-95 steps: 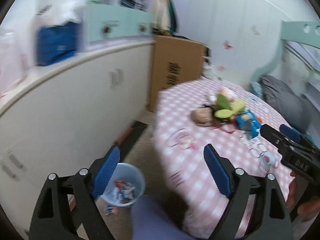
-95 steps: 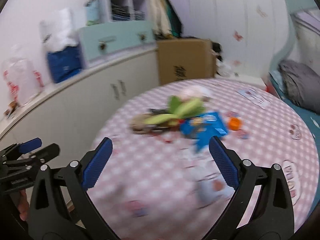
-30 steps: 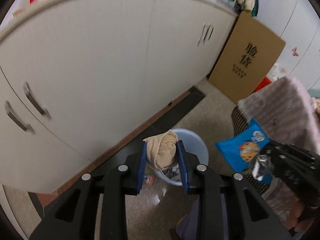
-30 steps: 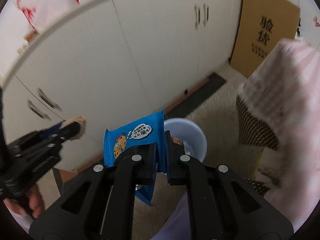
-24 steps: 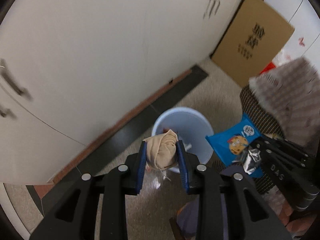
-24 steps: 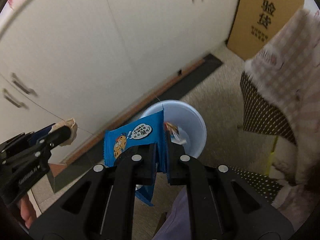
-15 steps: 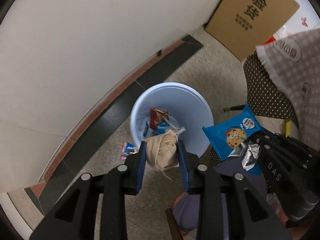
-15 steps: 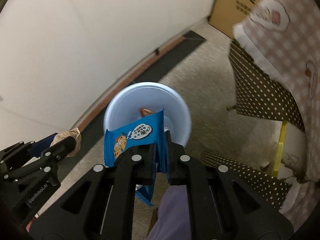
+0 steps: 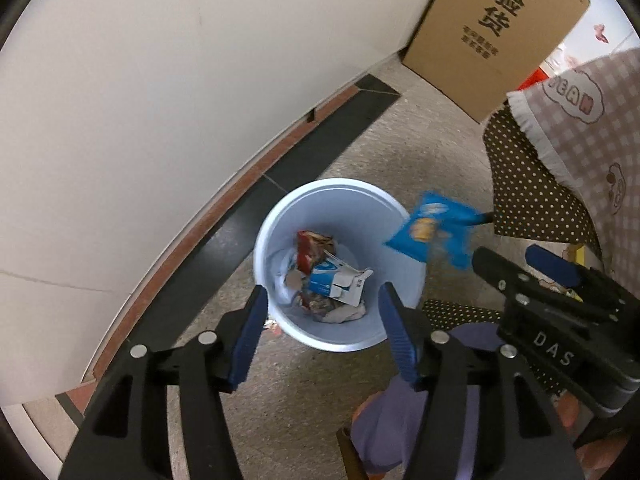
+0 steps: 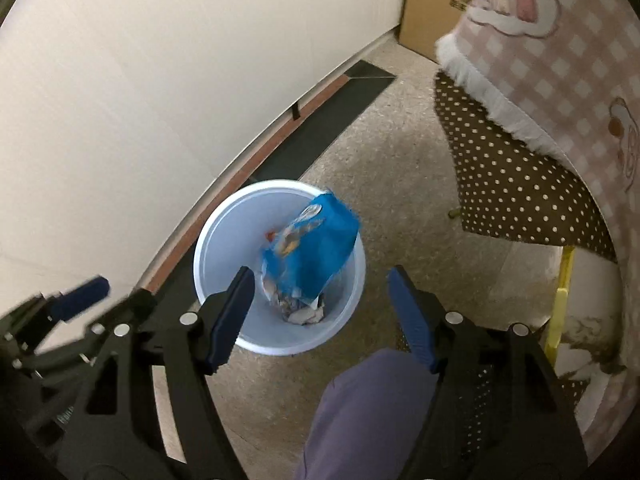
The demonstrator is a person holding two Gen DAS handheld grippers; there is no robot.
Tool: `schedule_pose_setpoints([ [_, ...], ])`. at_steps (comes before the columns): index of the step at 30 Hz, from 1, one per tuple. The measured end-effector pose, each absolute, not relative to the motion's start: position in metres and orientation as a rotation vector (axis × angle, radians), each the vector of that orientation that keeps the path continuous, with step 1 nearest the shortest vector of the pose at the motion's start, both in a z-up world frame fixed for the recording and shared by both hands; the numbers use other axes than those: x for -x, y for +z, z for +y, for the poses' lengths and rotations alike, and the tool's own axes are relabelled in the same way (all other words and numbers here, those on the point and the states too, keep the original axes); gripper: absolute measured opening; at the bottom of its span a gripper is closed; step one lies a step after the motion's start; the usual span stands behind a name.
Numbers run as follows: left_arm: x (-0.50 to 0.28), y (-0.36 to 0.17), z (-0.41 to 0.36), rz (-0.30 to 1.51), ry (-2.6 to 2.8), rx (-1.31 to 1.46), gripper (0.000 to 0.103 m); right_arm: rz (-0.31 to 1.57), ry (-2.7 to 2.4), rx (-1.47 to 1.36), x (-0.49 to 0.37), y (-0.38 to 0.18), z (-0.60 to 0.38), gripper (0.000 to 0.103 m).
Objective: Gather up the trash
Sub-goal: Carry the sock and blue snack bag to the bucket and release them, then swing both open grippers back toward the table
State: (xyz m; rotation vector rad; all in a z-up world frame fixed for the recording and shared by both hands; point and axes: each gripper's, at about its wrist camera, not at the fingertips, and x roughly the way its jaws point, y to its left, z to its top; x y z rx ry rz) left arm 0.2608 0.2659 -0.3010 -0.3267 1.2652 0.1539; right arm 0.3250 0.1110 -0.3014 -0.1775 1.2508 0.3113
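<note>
I hold both tools over the pale blue bin [image 9: 340, 264]. On the left, my left hand-held gripper [image 9: 320, 334] has nothing between its blue pads, its jaws opening, directly above the bin's litter of cartons and crumpled paper. On the right, my right hand-held gripper [image 10: 320, 312] is empty too, jaws opening; the blue snack wrapper [image 10: 312, 252] is blurred in mid-air just beyond its fingertips, over the bin's mouth. My worry: seen from the left, the wrapper sits at the bin's right rim, so it could catch the edge and flutter to the floor. A small scrap [image 9: 272, 325] lies beside the bin, under my left pad. Further right, the dotted cloth [image 10: 520, 184] and checked tablecloth [image 10: 568, 68] crowd the approach; a cardboard box [image 9: 492, 28] stands beyond.
</note>
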Motion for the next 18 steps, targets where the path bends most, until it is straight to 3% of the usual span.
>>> schedule_pose_setpoints([
  [8, -0.219, -0.263, 0.286, 1.189, 0.224, 0.333, 0.057, 1.186, 0.401, 0.233, -0.289, -0.277, 0.132, 0.069],
  [18, -0.163, -0.162, 0.269, 0.976, 0.251, 0.268, 0.064, 0.913, 0.489, 0.264, -0.213, -0.177, 0.122, 0.07],
])
